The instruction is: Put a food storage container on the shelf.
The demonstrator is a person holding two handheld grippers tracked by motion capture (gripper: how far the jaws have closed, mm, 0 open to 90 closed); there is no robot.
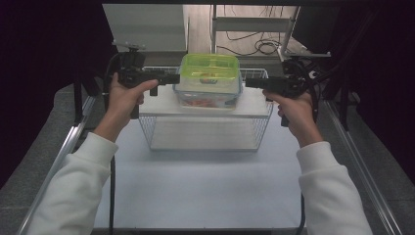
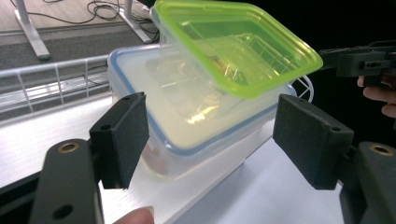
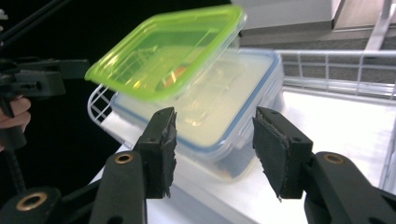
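A clear box with a green lid (image 1: 209,66) sits stacked on a larger clear box with a blue-rimmed lid (image 1: 208,95). Both rest on the white shelf (image 1: 161,105) of a wire rack. My left gripper (image 1: 176,78) is level at the stack's left side, and my right gripper (image 1: 248,82) is level at its right side. In the left gripper view the green lid (image 2: 238,51) and lower box (image 2: 187,126) lie beyond my left gripper (image 2: 212,140), whose jaws stand wide and touch nothing. In the right gripper view my right gripper (image 3: 215,144) is open short of the lower box (image 3: 224,116).
The wire rack (image 1: 203,132) stands on a white table top (image 1: 200,186) with metal rails at both sides. Behind it are a white board, table legs and loose cables on the floor. Dark curtains close in left and right.
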